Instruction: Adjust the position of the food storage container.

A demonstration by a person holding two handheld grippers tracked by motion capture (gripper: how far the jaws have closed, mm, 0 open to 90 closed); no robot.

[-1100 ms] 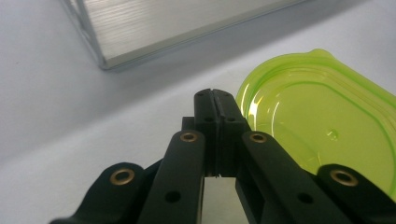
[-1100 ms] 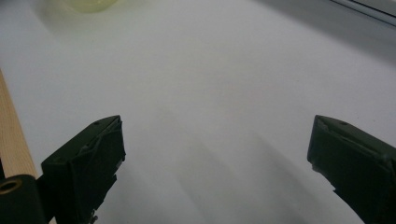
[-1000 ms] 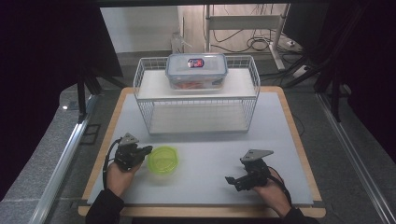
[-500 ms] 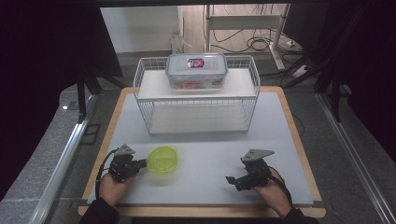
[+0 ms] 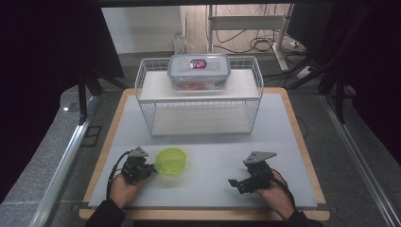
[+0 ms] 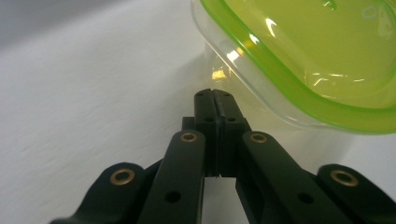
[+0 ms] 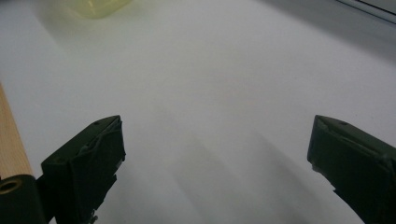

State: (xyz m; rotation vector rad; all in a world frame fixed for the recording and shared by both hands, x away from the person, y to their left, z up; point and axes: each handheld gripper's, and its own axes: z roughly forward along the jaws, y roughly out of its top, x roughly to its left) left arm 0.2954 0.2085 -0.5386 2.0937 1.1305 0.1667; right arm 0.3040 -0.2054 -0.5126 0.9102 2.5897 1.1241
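Note:
A small clear container with a lime-green lid [image 5: 171, 161] sits on the white mat near its front left. My left gripper [image 5: 151, 167] lies low on the mat just left of it, jaws shut with nothing between them. In the left gripper view the closed tips [image 6: 215, 99] point at the mat right beside the container's clear wall [image 6: 261, 100], under the green lid rim; I cannot tell whether they touch it. My right gripper [image 5: 236, 182] rests at the front right, open wide over bare mat [image 7: 217, 140], with the container [image 7: 98, 5] far off.
A white wire rack [image 5: 198, 101] stands at the back middle of the mat. On its top shelf is a clear lidded box [image 5: 198, 71] with orange contents. The mat's wooden border [image 5: 302, 142] runs around the edges. Bare mat [image 5: 208, 156] lies between the two grippers.
My left gripper has sunk to the mat and edged right, closer to the green-lidded container. The right gripper has stayed in place.

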